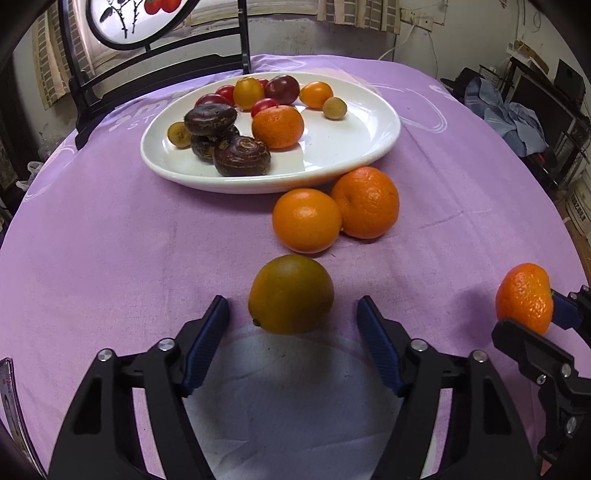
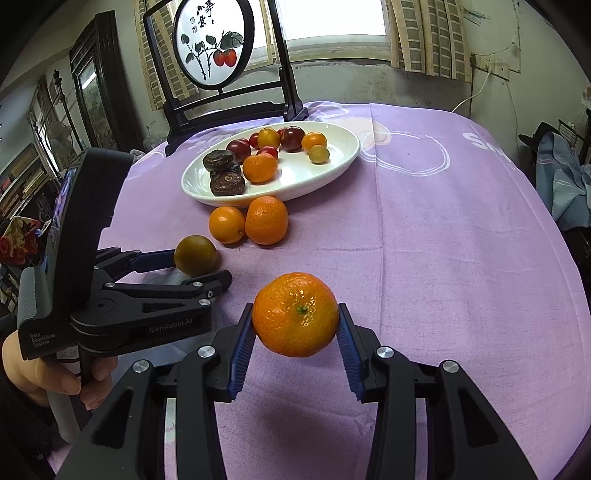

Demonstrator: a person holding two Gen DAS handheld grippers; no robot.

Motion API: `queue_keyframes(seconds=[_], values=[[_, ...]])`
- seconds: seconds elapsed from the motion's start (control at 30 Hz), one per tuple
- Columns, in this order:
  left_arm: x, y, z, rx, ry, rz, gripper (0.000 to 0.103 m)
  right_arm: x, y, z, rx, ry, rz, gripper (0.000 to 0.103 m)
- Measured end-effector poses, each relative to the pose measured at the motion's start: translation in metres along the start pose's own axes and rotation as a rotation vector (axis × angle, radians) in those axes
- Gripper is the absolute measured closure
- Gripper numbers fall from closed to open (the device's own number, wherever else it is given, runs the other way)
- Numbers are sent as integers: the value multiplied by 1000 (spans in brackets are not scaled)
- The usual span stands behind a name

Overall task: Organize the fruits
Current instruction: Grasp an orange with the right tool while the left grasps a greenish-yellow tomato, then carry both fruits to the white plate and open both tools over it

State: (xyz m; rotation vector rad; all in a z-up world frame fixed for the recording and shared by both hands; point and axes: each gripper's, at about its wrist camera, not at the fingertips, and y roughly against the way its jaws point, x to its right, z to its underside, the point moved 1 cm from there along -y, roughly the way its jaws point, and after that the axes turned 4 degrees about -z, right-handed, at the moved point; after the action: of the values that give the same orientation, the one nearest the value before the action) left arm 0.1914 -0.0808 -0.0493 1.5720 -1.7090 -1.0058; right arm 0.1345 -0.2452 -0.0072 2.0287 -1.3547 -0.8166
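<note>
Purple tablecloth (image 1: 110, 240) | greenish orange (image 1: 291, 294) between open left gripper (image 1: 293, 317) | right gripper (image 2: 295, 321) clamps mandarin (image 2: 295, 314)

Daylight is coming through a curtained window (image 2: 332, 22) behind the round painted screen (image 2: 213, 40) standing at the table's (image 2: 443, 221) far edge.

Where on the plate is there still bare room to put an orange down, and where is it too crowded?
The white plate is bare along its near right side, between the mandarin on the plate and the rim. Its far edge is crowded with cherry tomatoes, and the near left end holds dark water chestnuts.
</note>
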Motion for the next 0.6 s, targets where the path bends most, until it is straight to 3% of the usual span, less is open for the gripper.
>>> queue_keyframes(seconds=[0.1, 0.3, 0.6], values=[[5, 3, 0, 28, -28, -23, 63, 0, -1, 0, -1, 3, 1, 59], [3, 20, 10, 12, -33, -29, 63, 2, 1, 0, 8, -7, 5, 59], [-20, 68, 26, 67, -13, -25, 63, -8, 4, 1, 25, 30, -1, 59]])
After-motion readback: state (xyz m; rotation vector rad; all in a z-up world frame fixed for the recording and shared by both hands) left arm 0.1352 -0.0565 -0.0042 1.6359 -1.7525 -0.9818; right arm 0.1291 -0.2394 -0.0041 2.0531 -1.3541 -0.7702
